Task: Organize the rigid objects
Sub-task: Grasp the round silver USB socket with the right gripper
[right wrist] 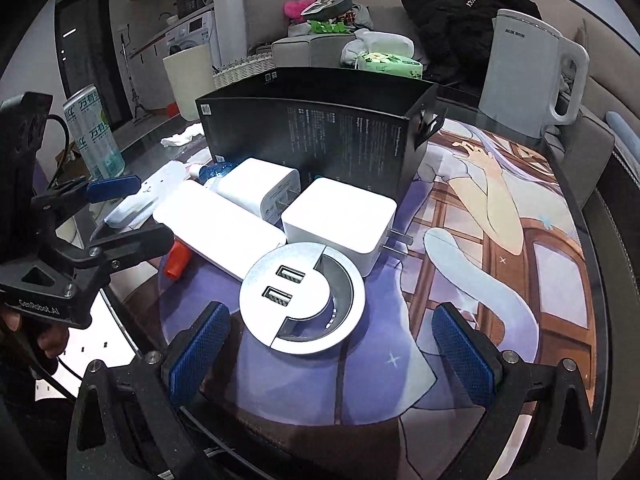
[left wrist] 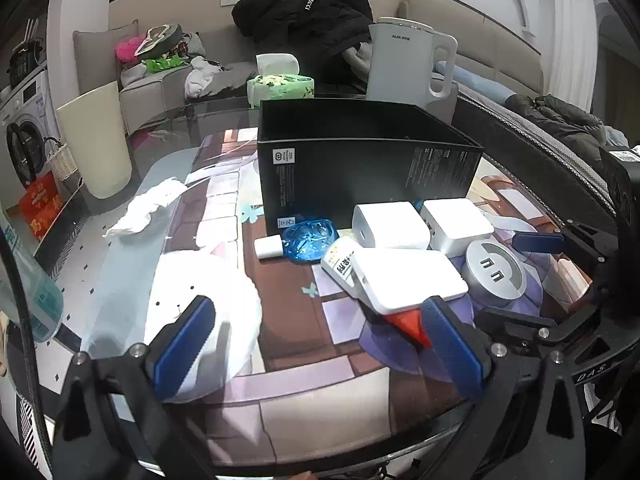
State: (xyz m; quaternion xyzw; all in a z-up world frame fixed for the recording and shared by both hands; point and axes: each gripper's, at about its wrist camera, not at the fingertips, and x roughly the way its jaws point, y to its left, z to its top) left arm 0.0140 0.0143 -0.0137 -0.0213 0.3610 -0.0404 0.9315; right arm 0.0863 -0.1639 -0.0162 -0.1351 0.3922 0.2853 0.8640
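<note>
An open black box [left wrist: 360, 168] stands on the table, also in the right wrist view [right wrist: 320, 136]. In front of it lie two white chargers [left wrist: 390, 224] [left wrist: 456, 222], a white power bank [left wrist: 408, 278], a round silver USB socket [left wrist: 496, 274], a blue bottle [left wrist: 310, 238] and an orange cap [left wrist: 408, 322]. My left gripper [left wrist: 320, 344] is open, its right finger beside the power bank and orange cap. My right gripper [right wrist: 332, 354] is open, just short of the round silver USB socket [right wrist: 302, 298], with the chargers [right wrist: 340, 222] [right wrist: 260, 190] and power bank [right wrist: 218, 228] beyond.
A white kettle [left wrist: 404, 64] and a green tissue pack [left wrist: 280, 86] stand behind the box. A white plush [left wrist: 204, 300] and a crumpled tissue [left wrist: 148, 208] lie at the left. A drink can [right wrist: 94, 132] stands at the table's left edge. A printed mat [right wrist: 500, 240] covers the table.
</note>
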